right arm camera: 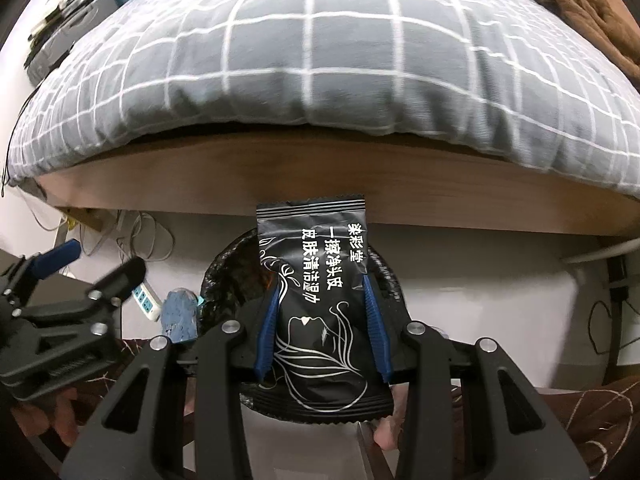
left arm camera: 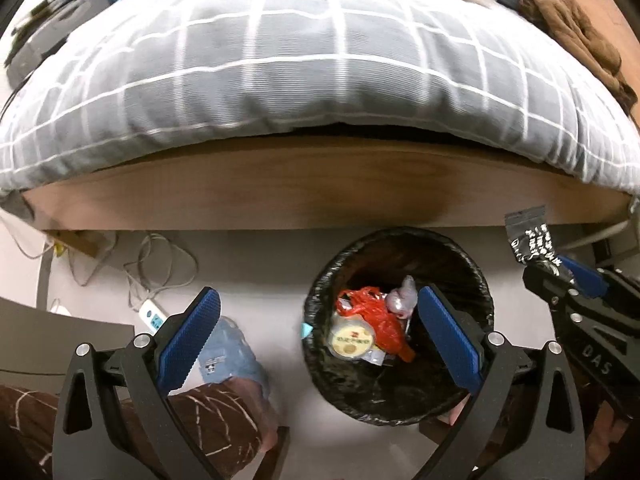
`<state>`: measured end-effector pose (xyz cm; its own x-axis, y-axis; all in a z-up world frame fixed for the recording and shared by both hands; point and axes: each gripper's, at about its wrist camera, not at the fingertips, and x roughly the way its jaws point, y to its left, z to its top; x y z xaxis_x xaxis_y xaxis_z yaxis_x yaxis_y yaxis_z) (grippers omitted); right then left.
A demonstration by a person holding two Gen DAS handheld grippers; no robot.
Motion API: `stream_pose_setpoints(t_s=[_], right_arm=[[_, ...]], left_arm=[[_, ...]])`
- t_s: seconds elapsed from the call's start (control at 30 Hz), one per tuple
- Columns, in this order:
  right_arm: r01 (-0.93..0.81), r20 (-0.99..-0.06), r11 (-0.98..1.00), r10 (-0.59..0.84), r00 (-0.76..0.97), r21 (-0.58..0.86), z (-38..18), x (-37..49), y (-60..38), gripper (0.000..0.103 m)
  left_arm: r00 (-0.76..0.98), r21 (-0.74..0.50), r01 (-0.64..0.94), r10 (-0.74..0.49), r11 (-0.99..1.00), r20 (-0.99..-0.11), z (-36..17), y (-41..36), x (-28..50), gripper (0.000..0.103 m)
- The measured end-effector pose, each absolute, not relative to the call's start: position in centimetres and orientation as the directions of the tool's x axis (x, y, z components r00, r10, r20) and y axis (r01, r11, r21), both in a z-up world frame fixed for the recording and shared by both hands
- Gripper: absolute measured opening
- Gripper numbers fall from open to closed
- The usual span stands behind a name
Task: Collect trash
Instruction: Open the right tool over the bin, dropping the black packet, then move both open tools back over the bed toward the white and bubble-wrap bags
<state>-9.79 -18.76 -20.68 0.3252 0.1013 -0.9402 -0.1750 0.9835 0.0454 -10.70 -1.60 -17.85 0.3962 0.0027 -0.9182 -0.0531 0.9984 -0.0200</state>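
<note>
A round trash bin [left arm camera: 320, 288] lined with a black bag stands on the floor below the bed. It holds a red plastic bag [left arm camera: 374, 316], a round lidded cup [left arm camera: 351, 342] and other scraps. My left gripper [left arm camera: 318, 320] is open and empty, above the bin's left rim. My right gripper [right arm camera: 320, 312] is shut on a black wet-wipe packet [right arm camera: 316, 280] with white lettering, held above the bin [right arm camera: 224, 268]. The packet [left arm camera: 530, 238] and right gripper [left arm camera: 560, 276] also show at the right edge of the left wrist view.
A bed with a grey checked duvet [left arm camera: 320, 60] and wooden frame [left arm camera: 320, 196] stands behind the bin. A power strip [left arm camera: 154, 316] and cables [left arm camera: 160, 268] lie on the floor at left. A blue slipper [left arm camera: 228, 348] and my legs are beside the bin.
</note>
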Motion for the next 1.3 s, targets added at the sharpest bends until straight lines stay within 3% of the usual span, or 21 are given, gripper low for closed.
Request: stream_pose_setpoints(t_s=[0.17,0.37,0.83,1.0,1.3], right_arm=[[-0.198,-0.943,0.979,0.100,0.316,0.038,-20.7,-9.6,-17.8,0.039],[-0.210,-0.938,0.977,0.096,0.334,0.025,-20.1,-9.4,-17.7,0.049],[-0.145,-0.864,0.989,0.061,0.500,-0.014,-14.9,-9.1,-20.2,0.090],[-0.119,-0.833,0.993,0.044,0.552,-0.026,-13.2,-8.8,-20.2,0.095],[-0.073,-0.769,0.997,0.019,0.639,-0.035,-9.9,-8.0,-22.1,0.095]], left_arm=[[0.396,-0.026,-0.080,0.008,0.996,-0.918,-17.7,0.0,-10.9,0.097],[0.408,-0.027,-0.089,0.011,0.996,-0.913,-17.3,0.3,-10.9,0.097],[0.499,-0.041,-0.074,0.001,0.996,-0.867,-13.9,-0.6,-10.4,0.097],[0.533,-0.045,-0.060,-0.006,0.997,-0.846,-12.2,-1.0,-10.3,0.097],[0.578,-0.050,-0.035,-0.020,0.998,-0.816,-9.4,-1.9,-9.8,0.097]])
